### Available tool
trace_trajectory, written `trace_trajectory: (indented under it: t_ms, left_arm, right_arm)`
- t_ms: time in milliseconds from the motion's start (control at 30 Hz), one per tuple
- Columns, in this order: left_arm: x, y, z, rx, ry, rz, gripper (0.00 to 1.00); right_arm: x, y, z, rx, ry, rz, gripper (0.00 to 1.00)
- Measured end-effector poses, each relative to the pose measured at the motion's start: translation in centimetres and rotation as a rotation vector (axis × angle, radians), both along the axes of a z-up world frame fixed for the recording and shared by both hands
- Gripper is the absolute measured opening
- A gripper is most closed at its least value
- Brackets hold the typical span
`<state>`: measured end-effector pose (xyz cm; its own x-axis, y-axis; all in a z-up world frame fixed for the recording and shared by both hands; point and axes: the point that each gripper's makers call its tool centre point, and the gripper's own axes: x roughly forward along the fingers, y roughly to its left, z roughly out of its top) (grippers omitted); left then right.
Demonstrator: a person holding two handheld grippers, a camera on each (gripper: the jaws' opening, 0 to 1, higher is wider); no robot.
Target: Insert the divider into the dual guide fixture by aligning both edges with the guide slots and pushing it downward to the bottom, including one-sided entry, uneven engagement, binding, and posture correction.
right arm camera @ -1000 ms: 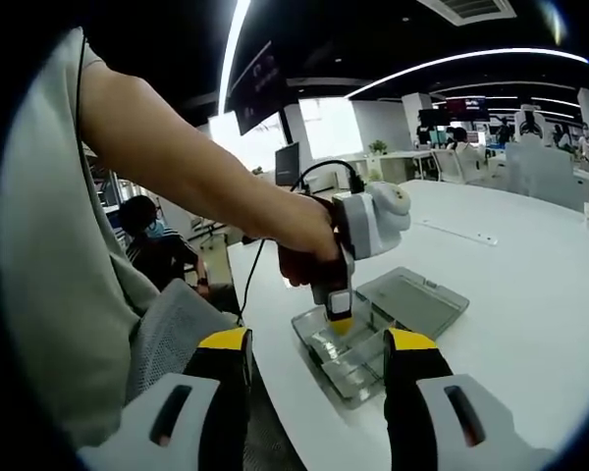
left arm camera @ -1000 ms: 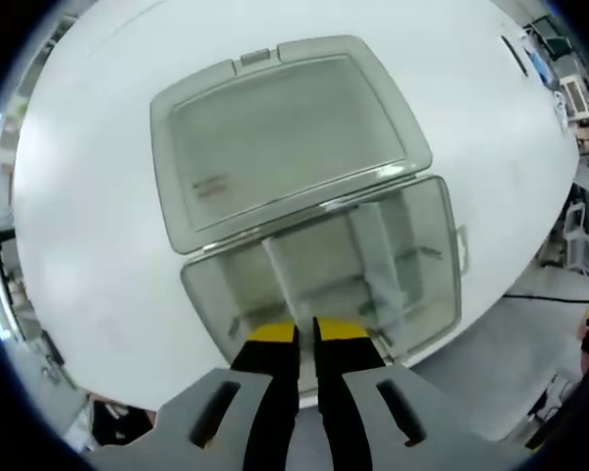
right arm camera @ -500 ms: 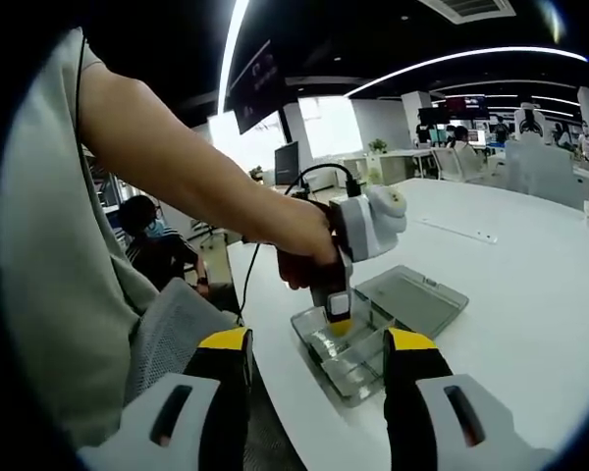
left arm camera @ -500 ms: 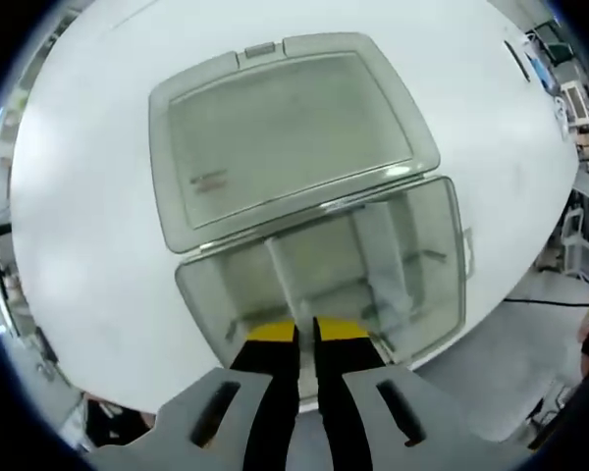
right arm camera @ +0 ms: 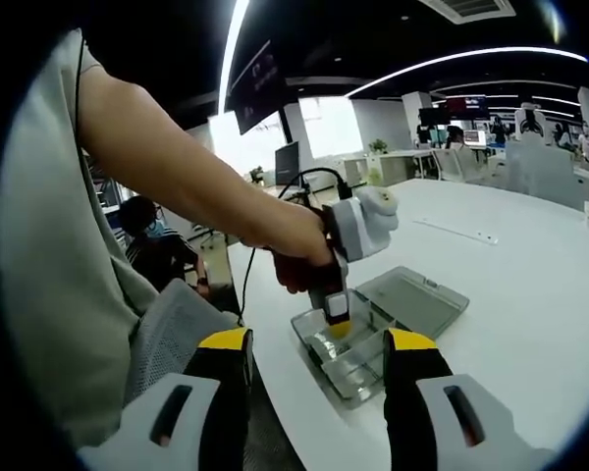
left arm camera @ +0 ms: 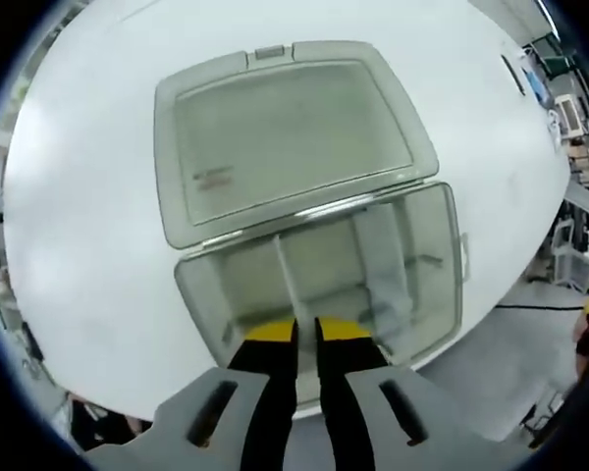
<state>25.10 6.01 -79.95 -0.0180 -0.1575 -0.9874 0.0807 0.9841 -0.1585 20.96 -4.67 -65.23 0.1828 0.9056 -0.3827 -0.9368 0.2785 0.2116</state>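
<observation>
Left gripper (left arm camera: 305, 334): jaws nearly together, pinching the near edge of a thin clear divider (left arm camera: 287, 285) over the box.
Divider: standing upright inside the open clear box (left arm camera: 427, 265), running from the near wall toward the hinge.
Lid (left arm camera: 285, 132): lying flat open on the white table (left arm camera: 88, 245).
Right gripper (right arm camera: 317, 368): jaws spread apart, holding nothing, hovering well apart from the box (right arm camera: 358, 378).
Person's hand (right arm camera: 299, 260): gripping the left gripper's handle above the box.

Grey short sleeve (right arm camera: 49, 196), grey claw (right arm camera: 316, 358), yellow-black fingertips (right arm camera: 226, 353)
</observation>
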Motion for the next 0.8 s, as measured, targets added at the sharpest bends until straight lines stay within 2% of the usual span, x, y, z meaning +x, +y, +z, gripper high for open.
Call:
trace_trajectory:
  t_ms: [167, 467, 567, 733, 800]
  left_arm:
    - [0.1, 0.1, 0.5, -0.037, -0.019, 0.023, 0.06]
    - [-0.1, 0.4, 1.5, -0.062, -0.031, 0.031, 0.11]
    - [-0.3, 0.4, 1.7, -0.077, -0.031, 0.051, 0.09]
    - [-0.5, -0.2, 1.8, -0.106, -0.022, 0.091, 0.02]
    - [-0.6, -0.3, 1.8, -0.091, -0.024, 0.083, 0.01]
  right_arm:
    - [0.0, 0.3, 0.2, 0.004, -0.007, 0.005, 0.51]
    - [-0.1, 0.6, 0.6, 0.006, -0.016, 0.014, 0.51]
    - [-0.1, 0.6, 0.6, 0.004, -0.016, 0.016, 0.51]
    - [-0.2, 0.6, 0.6, 0.003, -0.017, 0.019, 0.5]
    - [-0.3, 0.6, 0.6, 0.003, -0.017, 0.019, 0.5]
